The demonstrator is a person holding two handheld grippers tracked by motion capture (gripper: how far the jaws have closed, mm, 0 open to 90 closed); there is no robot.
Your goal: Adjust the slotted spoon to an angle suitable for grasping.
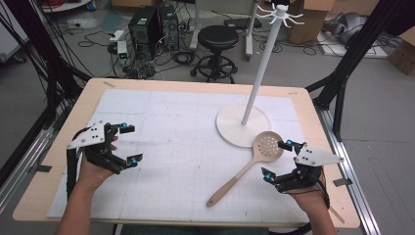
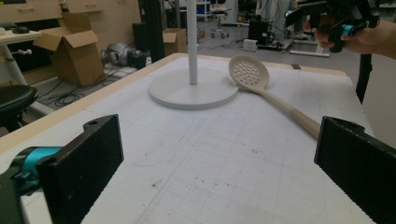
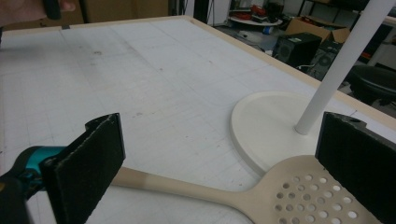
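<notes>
1. High view: right gripper spread wide, empty, poised just beside the slotted spoon. Spoon flat on the bench, bowl up near that gripper's far jaw, resting against the edge of the stand base, handle running away past its near jaw. Left gripper also spread, empty, well apart from the spoon, over bare mat. White hook stand upright, hooks at top bare.

2. Left gripper view: both jaws wide, nothing between. Spoon far ahead and to the right of the jaws, bowl touching the stand base. Other hand with its gripper high beyond the spoon.

3. Right gripper view: jaws wide, pads touching nothing. Spoon lying straight across under the gap, handle toward the left jaw, perforated bowl by the right jaw. Stand pole just beyond the right jaw.

4. Progress, as judged: early. Approach to the spoon made, no grasp yet. Left to do: closing on the spoon, lifting, probably hanging on a hook of the stand.
</notes>
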